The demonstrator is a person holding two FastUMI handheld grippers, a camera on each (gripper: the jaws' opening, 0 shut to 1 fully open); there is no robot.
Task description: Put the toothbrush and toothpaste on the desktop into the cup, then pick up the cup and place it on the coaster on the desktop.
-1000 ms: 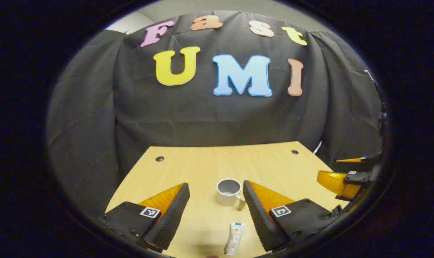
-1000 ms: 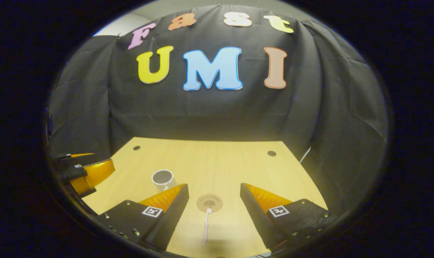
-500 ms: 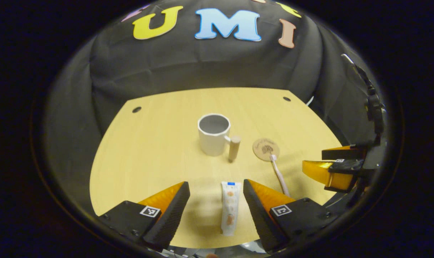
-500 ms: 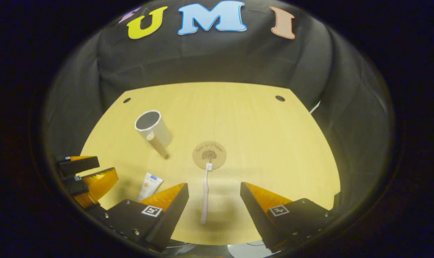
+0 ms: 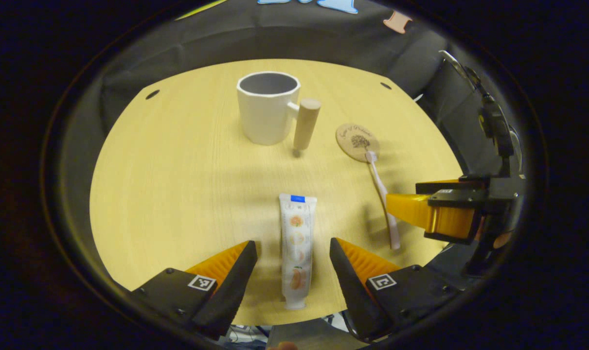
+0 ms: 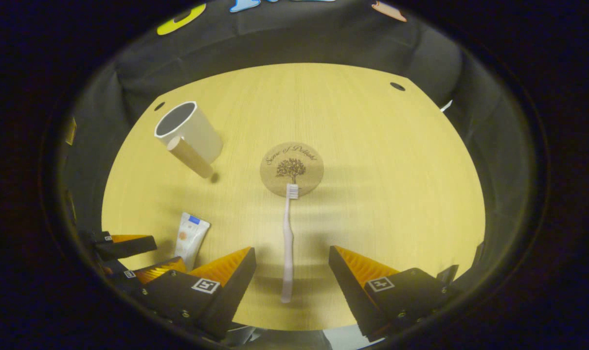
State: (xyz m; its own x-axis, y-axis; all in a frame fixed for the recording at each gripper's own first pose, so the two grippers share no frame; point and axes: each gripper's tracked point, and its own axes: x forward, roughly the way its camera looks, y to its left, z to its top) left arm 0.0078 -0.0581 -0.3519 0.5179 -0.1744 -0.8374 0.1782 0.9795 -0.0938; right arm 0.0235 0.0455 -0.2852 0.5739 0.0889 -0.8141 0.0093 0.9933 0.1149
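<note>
Light wood-grain surface (image 5: pixel 187 165), rounded near edge, also in right gripper view (image 6: pixel 382 160). Small dark round holes near far corners: left hole (image 5: pixel 152 94), right hole (image 5: pixel 385 85); in right gripper view (image 6: pixel 159 106) and (image 6: pixel 397 86). Black cloth wall (image 5: pixel 294 34) draped behind the surface, creased. White cable end (image 6: pixel 445 105) at the far right edge against the cloth.

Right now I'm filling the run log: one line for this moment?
left gripper open over toothpaste | right gripper open over toothbrush | cup empty
</note>
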